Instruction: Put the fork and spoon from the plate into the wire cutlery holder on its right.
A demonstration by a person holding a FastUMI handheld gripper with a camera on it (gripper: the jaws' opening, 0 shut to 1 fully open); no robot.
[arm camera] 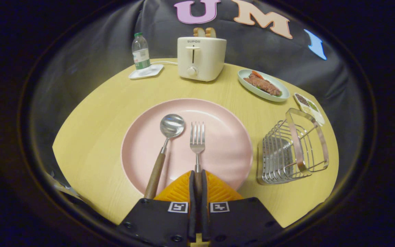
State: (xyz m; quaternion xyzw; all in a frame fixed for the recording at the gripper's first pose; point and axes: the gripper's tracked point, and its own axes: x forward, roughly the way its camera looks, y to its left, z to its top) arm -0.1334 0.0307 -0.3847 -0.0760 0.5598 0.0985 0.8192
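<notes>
**A:** What do the containers hold?

**B:** The round pink plate [225,137] on the yellow wooden table [98,113] carries both utensils. The steel spoon with a brown wooden handle [165,151] lies left of the steel fork with a wooden handle [197,140], bowl and tines pointing away from the gripper. To the plate's right stands the silver wire cutlery holder with a flat metal loop handle [291,149]; I see only its own wires and base inside. Beyond it, a pale green oval dish [262,85] holds brown meat with a bit of red and green, and a small white rectangular dish [309,107] next to it holds dark and pale bits I can't identify. At the far side, a cream toaster [201,58] has two slices of bread sticking out of its slots, and a clear plastic bottle with a green cap [140,51] stands on a small white tray [146,72].

**A:** And the fork relative to the jaws?

**B:** The gripper [197,181] is clenched on the fork's handle: the two black-edged orange fingers [178,190] are drawn together with the wooden handle pinched in the narrow slit between them. The neck and tines stick out straight ahead over the plate. The spoon's handle end lies just beside the left finger, apart from it. The holder sits off to the right of the fingers, past the plate's rim.
</notes>
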